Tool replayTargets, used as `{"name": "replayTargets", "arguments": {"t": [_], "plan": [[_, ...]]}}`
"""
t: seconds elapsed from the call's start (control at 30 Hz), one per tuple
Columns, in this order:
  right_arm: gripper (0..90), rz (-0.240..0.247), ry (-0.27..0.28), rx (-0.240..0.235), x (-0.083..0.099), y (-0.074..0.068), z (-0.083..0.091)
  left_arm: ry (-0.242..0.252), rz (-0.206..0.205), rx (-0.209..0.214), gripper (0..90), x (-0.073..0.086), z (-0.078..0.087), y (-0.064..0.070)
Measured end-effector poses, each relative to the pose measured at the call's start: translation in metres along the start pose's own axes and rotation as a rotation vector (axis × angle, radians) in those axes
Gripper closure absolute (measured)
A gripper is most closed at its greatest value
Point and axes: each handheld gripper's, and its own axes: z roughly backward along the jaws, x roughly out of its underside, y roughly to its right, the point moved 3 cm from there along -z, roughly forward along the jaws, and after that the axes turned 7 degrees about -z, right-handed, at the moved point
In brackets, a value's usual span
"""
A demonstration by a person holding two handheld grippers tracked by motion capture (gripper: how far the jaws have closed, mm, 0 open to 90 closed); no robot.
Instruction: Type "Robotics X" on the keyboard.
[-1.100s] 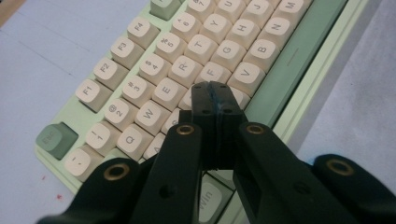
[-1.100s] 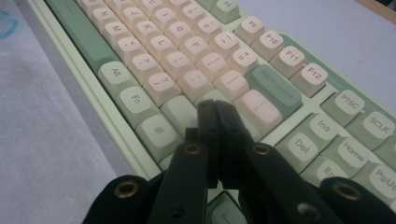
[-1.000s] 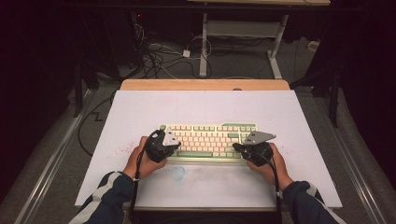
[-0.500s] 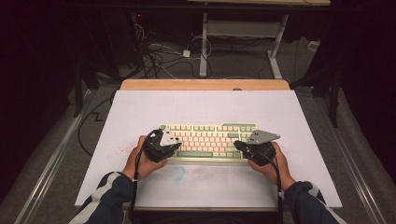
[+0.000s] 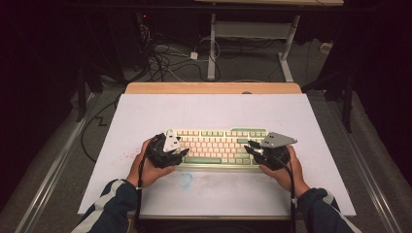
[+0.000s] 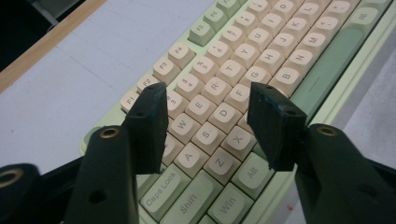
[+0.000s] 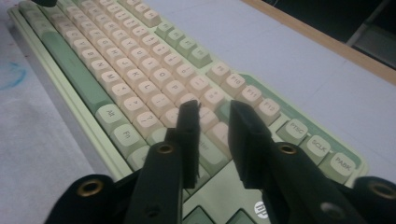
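White table [image 5: 145,116]; keyboard [image 5: 218,143]; both grippers over ends.

white mat [image 5: 204,111] on table | wooden edge [image 5: 214,88] | floor cables [image 5: 165,53] | blue smudge [image 5: 185,179]

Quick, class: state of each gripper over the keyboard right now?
Left gripper: open, jaws wide apart above the keyboard, holding nothing.
Right gripper: open by a narrow gap over the keyboard's right end, holding nothing.
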Motion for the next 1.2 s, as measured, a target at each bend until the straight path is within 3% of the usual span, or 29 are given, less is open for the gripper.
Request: {"name": "replayTargets", "arguments": {"t": [0.4, 0.6, 0.9, 1.2], "plan": [[28.0, -0.04, 0.011, 0.1, 0.0005, 0.005, -0.0043, 0.031, 0.017, 0.0, 24.9, 0.0, 0.0007, 0.0015], [18.3, -0.046, 0.027, 0.125, -0.0011, 0.0042, -0.0053, 0.027, 0.013, -0.006, 18.2, 0.0016, -0.001, 0.0014], [19.0, -0.032, 0.047, 0.129, -0.0033, 0.0008, -0.0049, 0.04, 0.026, -0.015, 20.0, -0.0001, -0.0024, 0.0029], [20.6, -0.013, 0.058, 0.137, -0.0055, -0.0029, -0.0024, 0.053, 0.012, -0.024, 19.5, -0.0031, 0.0009, 0.0036]]}}
